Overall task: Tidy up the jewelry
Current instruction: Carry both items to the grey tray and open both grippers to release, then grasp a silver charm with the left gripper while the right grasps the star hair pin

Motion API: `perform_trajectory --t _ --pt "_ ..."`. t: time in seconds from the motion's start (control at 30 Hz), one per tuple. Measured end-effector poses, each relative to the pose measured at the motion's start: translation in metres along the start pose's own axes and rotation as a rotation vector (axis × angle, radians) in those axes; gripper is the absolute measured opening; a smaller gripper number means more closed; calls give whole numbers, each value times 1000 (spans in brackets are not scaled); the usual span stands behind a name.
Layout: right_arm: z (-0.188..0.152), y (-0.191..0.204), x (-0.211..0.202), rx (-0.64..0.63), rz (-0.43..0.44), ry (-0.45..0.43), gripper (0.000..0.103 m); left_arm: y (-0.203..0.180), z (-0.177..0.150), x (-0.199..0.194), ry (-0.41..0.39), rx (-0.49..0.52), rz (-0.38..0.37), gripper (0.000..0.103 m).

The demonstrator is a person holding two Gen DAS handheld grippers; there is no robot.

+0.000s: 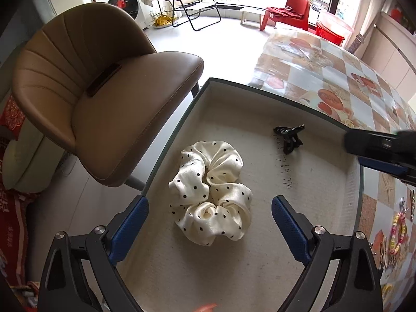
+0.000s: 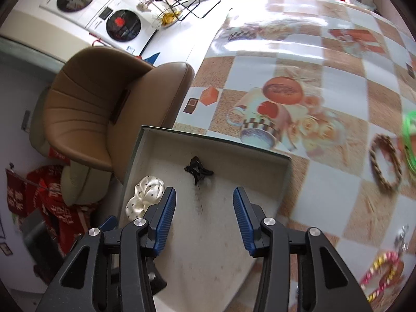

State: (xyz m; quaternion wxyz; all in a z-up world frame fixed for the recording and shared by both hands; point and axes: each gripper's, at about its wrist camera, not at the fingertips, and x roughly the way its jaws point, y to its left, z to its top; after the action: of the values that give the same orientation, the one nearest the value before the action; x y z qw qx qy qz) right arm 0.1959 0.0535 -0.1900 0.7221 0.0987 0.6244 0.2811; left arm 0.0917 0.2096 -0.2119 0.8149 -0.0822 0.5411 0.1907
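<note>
A shallow grey-lined box (image 1: 325, 208) sits at the table corner. A white polka-dot scrunchie (image 1: 212, 191) and a black claw hair clip (image 1: 289, 137) lie in it. My left gripper (image 1: 210, 227) is open and empty, hovering over the scrunchie. My right gripper (image 2: 204, 214) is open and empty above the box (image 2: 260, 208), with the clip (image 2: 197, 172) ahead and the scrunchie (image 2: 145, 197) to its left; it also shows at the right edge of the left wrist view (image 1: 382, 153). A braided brown bracelet (image 2: 384, 165), a green bangle (image 2: 408, 140) and a pink-yellow beaded bracelet (image 2: 382, 273) lie on the tablecloth.
A tan leather chair (image 1: 104, 104) stands close to the box's left side. The table has a patterned checked cloth (image 2: 286, 78). More beaded trinkets (image 1: 397, 234) lie right of the box. Washing machines (image 2: 119, 26) and a red chair (image 1: 293, 10) stand further off.
</note>
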Motion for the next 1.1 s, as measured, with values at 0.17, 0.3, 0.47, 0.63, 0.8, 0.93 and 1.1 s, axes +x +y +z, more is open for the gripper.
perform_trajectory --t 0.17,0.3,0.47,0.63,0.8,0.93,1.1 --pt "-18 -18 -33 50 -4 -35 61 -4 -2 -11 -43 25 21 103" --pt "-38 -39 -59 94 -20 -68 74 -13 -3 -20 -41 56 11 103" --pt "-70 -77 -91 187 -55 -120 82 -38 -12 -40 -53 141 -16 103" --pt "-103 -118 -125 272 -109 -171 103 -71 -22 -60 -51 202 -70 103" --pt "-125 -155 -151 326 -146 -192 103 -107 -33 -73 -23 246 -135 103" --pt "-135 -176 -162 351 -157 -201 103 -135 -43 -80 2 287 -176 103" --pt "-137 -192 -169 358 -176 -206 103 -160 -59 -79 53 292 -209 103"
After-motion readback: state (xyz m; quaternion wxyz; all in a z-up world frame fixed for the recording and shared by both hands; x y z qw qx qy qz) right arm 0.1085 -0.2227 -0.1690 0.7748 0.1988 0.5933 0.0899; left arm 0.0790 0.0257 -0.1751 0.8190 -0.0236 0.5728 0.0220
